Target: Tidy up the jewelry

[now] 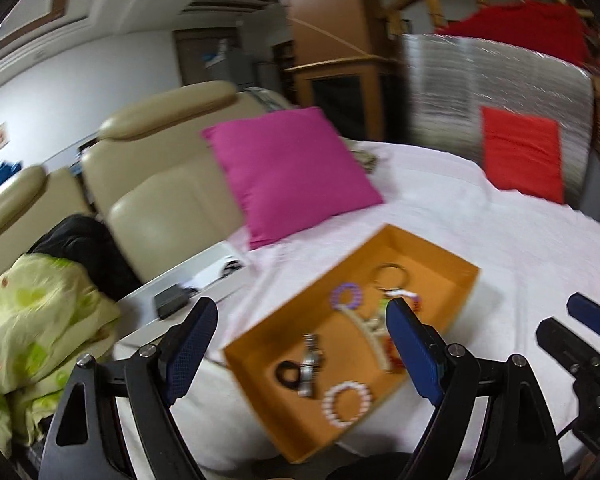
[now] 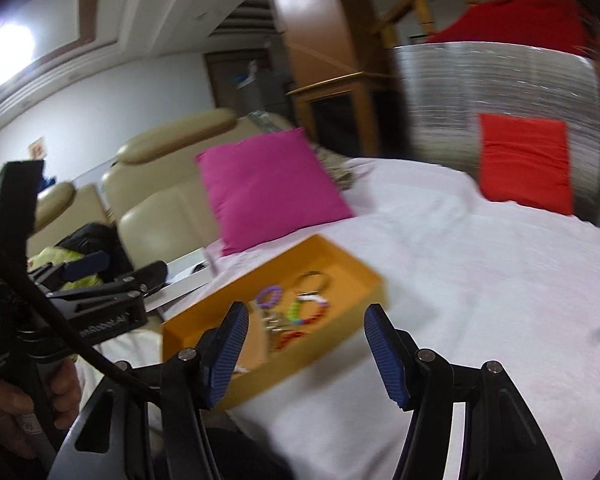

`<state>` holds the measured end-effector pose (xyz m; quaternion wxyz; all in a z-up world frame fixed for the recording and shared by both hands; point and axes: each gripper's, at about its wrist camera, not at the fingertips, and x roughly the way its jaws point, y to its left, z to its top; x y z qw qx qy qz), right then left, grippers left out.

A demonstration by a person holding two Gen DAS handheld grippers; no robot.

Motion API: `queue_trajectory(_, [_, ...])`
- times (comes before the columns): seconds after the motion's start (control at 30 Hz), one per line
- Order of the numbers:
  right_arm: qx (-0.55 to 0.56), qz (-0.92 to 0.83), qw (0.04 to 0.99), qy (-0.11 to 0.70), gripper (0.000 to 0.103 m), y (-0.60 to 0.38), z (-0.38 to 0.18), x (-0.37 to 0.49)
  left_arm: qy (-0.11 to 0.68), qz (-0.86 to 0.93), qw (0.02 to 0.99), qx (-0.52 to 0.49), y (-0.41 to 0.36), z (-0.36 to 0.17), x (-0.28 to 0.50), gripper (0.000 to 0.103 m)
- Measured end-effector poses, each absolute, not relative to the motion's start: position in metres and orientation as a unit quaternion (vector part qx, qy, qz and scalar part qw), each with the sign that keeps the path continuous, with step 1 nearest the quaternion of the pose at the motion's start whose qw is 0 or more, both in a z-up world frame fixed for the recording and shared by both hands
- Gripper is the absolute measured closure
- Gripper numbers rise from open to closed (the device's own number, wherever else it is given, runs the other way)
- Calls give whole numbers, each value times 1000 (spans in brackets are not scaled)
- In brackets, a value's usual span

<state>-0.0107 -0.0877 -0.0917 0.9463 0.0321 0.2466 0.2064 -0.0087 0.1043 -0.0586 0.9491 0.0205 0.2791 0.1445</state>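
Resting on white bed sheet (image 2: 460, 280), orange box (image 1: 428, 252) holds bracelets, watch (image 1: 310, 364); open sheet to its right. Left tongs (image 1: 302, 354), right tongs (image 2: 304, 354): both wide open, empty, above box's near edge.

A magenta pillow (image 1: 290, 172) leans against the beige sofa (image 1: 160, 184). Right of the pillow, well apart, stands a red cushion (image 1: 522, 154). Left of it lies a green blanket (image 1: 40, 328).
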Motion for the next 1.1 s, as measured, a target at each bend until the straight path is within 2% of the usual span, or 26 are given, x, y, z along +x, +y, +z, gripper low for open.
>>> queue_trajectory(0.17, [-1,230,939,256,39,-31,-84,-13,265,170,949,-8,149,-54,-29,16])
queue_trajectory(0.47, [-37,228,935,268,39,13,-74,-15,254,170,952,-18,173,-52,-40,16])
queue_trajectory(1.1, [-38,208,938,276,39,16,-76,-5,258,153,954,-24,167,-52,-39,16])
